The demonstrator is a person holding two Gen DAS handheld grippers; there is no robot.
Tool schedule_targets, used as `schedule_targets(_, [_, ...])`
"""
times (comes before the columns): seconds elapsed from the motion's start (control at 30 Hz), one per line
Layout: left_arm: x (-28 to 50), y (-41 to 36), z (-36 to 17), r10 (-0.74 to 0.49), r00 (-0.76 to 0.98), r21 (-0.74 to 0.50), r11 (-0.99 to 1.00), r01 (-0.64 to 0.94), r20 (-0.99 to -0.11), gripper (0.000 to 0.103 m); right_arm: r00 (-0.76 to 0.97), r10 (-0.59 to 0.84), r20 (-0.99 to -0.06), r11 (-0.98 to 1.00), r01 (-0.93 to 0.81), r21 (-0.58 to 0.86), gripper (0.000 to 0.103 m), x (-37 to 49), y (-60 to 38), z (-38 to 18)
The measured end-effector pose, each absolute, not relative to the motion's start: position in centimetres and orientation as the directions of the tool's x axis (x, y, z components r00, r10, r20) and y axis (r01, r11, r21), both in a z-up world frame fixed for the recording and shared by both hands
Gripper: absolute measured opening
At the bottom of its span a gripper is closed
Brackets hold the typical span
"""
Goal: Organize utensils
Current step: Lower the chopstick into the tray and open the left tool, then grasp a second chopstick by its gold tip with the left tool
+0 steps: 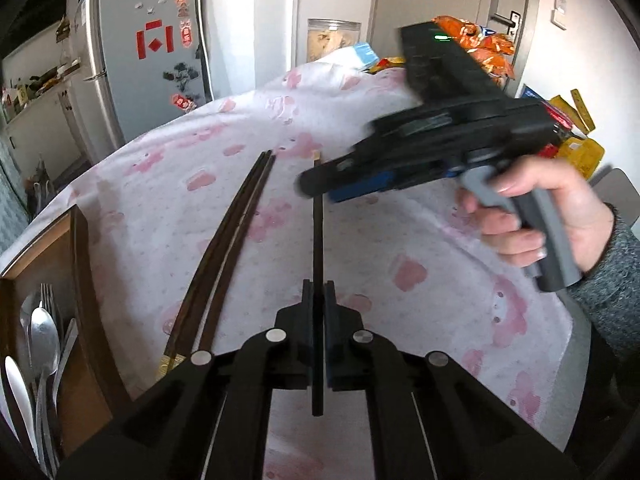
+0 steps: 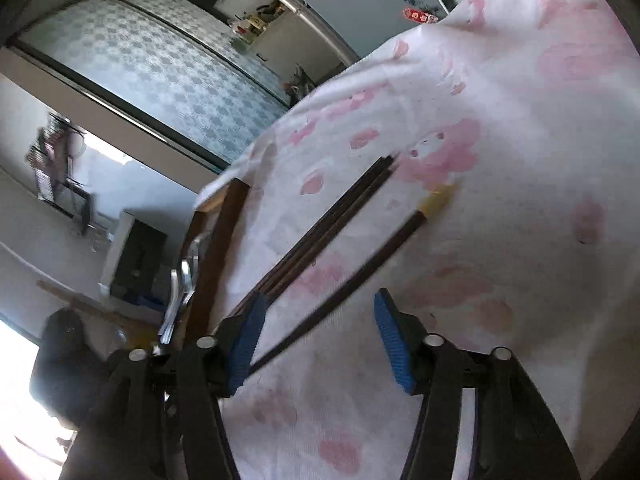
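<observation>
My left gripper (image 1: 318, 300) is shut on a single dark chopstick (image 1: 318, 240) and holds it above the pink-flowered tablecloth (image 1: 400, 240). A bundle of dark chopsticks (image 1: 224, 248) lies on the cloth to its left. My right gripper (image 2: 318, 344) is open and empty, blue pads apart; it hovers over the cloth near the held chopstick (image 2: 340, 292) and the bundle (image 2: 320, 236). In the left wrist view the right gripper (image 1: 316, 186) appears blurred above the far end of the held chopstick.
A wooden tray (image 1: 80, 280) at the left table edge holds spoons and forks (image 1: 40, 344); the tray also shows in the right wrist view (image 2: 216, 252). Snack packets (image 1: 484, 48) lie at the table's far right. A fridge (image 1: 148, 60) stands behind.
</observation>
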State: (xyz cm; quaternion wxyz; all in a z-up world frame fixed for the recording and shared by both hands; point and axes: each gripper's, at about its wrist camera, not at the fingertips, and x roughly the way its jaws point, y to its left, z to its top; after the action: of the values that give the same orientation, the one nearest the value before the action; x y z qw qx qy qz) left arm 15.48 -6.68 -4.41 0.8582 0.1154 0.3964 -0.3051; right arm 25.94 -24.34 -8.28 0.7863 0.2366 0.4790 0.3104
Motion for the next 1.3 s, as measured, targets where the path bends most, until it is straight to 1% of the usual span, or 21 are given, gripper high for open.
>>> schedule_targets(0.03, [15.3, -6.6, -4.4, -0.425, 0.507, -0.033, 0.790, 0.612, -0.750, 0.006, 0.357, 0.696, -0.623, 0.714, -0.261, 0.649, 0.021, 26.0, -23.7, -8.3])
schedule_targets(0.23, [14.1, -4.2, -4.0, -0.406, 0.533, -0.025, 0.812, 0.583, -0.742, 0.006, 0.384, 0.680, -0.624, 0.732, -0.313, 0.605, 0.017, 25.1, -20.8, -6.3])
schedule_targets(0.47, [12.5, 1.9, -1.9, -0.368, 0.602, -0.010, 0.858, 0.514, -0.709, 0.005, 0.365, 0.712, -0.600, 0.702, -0.408, 0.584, 0.016, 24.6, -14.5, -2.8])
schedule_targets(0.6, [11.9, 7.1, -1.4, -0.307, 0.641, -0.001, 0.903, 0.431, -0.703, 0.005, 0.330, 0.740, -0.587, 0.668, -0.470, 0.577, 0.015, 25.0, -8.5, -1.7])
schedule_targets(0.8, [12.2, 12.7, -2.1, -0.227, 0.668, 0.004, 0.946, 0.325, -0.709, 0.005, 0.278, 0.757, -0.592, 0.638, -0.512, 0.575, 0.015, 26.3, -0.7, -2.4])
schedule_targets(1.0, [13.8, 14.1, -3.3, -0.209, 0.663, -0.010, 0.957, 0.291, -0.719, 0.006, 0.261, 0.734, -0.627, 0.653, -0.528, 0.544, 0.015, 27.4, 3.1, -3.1])
schedule_targets(1.03, [14.0, 14.1, -3.5, -0.201, 0.660, -0.003, 0.957, 0.289, -0.724, 0.006, 0.258, 0.726, -0.637, 0.658, -0.532, 0.534, 0.020, 27.3, 3.3, -3.2])
schedule_targets(1.07, [14.1, 14.0, -3.7, -0.197, 0.656, 0.007, 0.956, 0.295, -0.728, 0.008, 0.258, 0.721, -0.643, 0.661, -0.535, 0.527, 0.038, 27.2, 3.3, -3.3])
schedule_targets(1.1, [14.1, 13.7, -3.9, -0.187, 0.663, 0.025, 0.955, 0.296, -0.725, 0.017, 0.253, 0.723, -0.643, 0.659, -0.533, 0.531, 0.047, 27.1, 3.0, -3.3])
schedule_targets(1.13, [14.0, 13.8, -4.0, -0.172, 0.672, 0.039, 0.957, 0.288, -0.721, 0.030, 0.258, 0.725, -0.639, 0.659, -0.528, 0.535, 0.053, 26.9, 2.5, -3.2])
schedule_targets(1.17, [14.0, 13.8, -4.0, -0.156, 0.680, 0.050, 0.960, 0.274, -0.717, 0.055, 0.262, 0.730, -0.631, 0.656, -0.528, 0.540, 0.053, 26.7, 1.8, -2.9])
schedule_targets(1.2, [13.7, 13.8, -3.8, -0.145, 0.695, 0.064, 0.962, 0.265, -0.704, 0.060, 0.262, 0.732, -0.629, 0.653, -0.532, 0.539, 0.053, 26.4, 1.2, -2.7])
schedule_targets(1.27, [12.8, 13.4, -3.1, -0.138, 0.709, 0.084, 0.960, 0.268, -0.691, 0.060, 0.288, 0.723, -0.628, 0.664, -0.538, 0.519, 0.055, 25.6, -1.4, -1.8])
schedule_targets(1.3, [12.4, 13.0, -2.7, -0.152, 0.715, 0.084, 0.955, 0.283, -0.683, 0.062, 0.303, 0.718, -0.627, 0.671, -0.540, 0.508, 0.056, 25.3, -2.8, -1.4])
